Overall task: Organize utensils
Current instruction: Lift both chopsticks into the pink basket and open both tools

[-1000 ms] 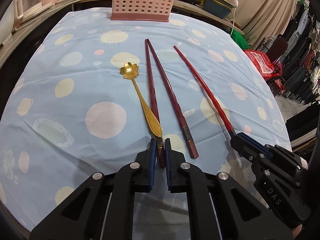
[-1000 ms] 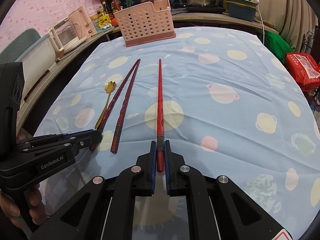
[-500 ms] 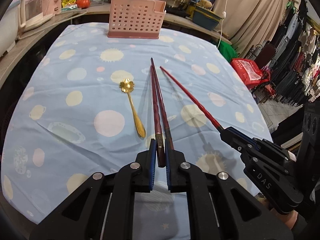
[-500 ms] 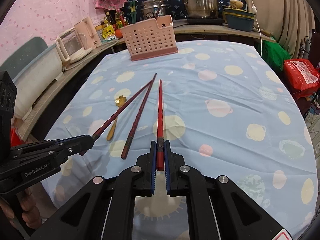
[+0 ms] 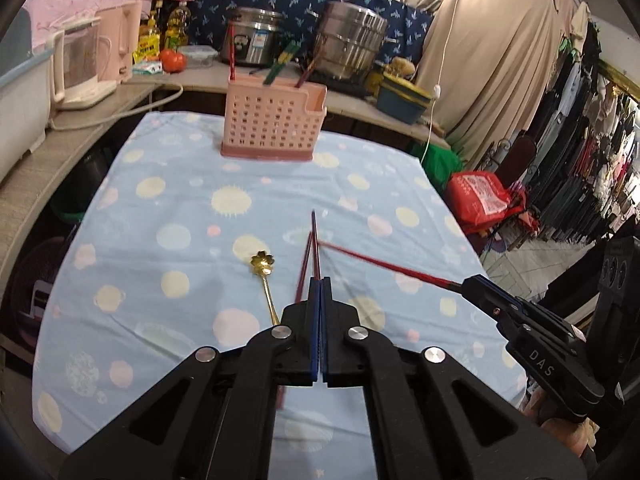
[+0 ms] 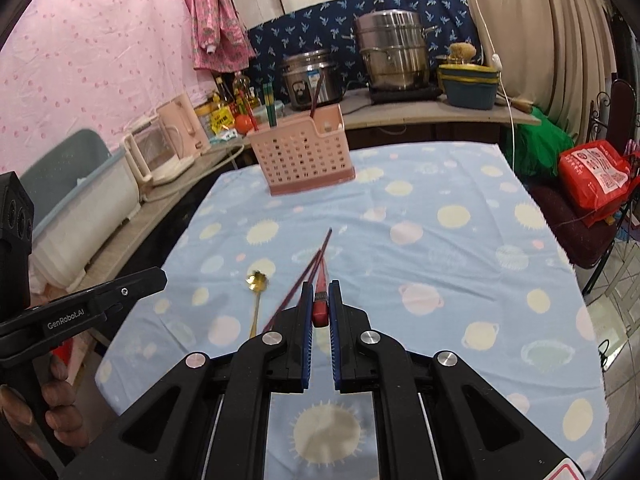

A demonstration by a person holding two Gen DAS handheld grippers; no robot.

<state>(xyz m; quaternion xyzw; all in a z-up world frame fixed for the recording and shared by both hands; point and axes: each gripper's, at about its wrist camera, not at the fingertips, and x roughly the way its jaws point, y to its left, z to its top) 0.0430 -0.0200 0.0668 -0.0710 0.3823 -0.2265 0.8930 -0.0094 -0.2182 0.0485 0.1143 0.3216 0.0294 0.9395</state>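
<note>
My left gripper (image 5: 320,284) hangs above the blue dotted tablecloth (image 5: 172,200); its jaws are closing until the pads meet, with nothing between them. In the right wrist view nothing sticks out of the left gripper (image 6: 162,276). Two dark red chopsticks (image 5: 315,244) (image 6: 296,280) lie on the cloth below it, beside a gold flower spoon (image 5: 264,272) (image 6: 256,284). My right gripper (image 6: 319,286) (image 5: 466,285) is shut on a bright red chopstick (image 6: 320,304) (image 5: 384,264), held off the table and pointing forward. The pink perforated utensil basket (image 5: 274,124) (image 6: 304,156) stands at the far edge with several chopsticks in it.
Behind the table a counter carries a pink kettle (image 5: 80,68), a rice cooker (image 5: 256,36) and a steel pot (image 5: 352,44). A red bag (image 5: 480,200) and clothes racks stand to the right. A person's hand (image 6: 52,400) grips the left tool.
Both grippers have risen and tipped up, so more of the room shows. The red chopstick rose with the right gripper. The dark chopstick left the left jaws, which closed fully.
</note>
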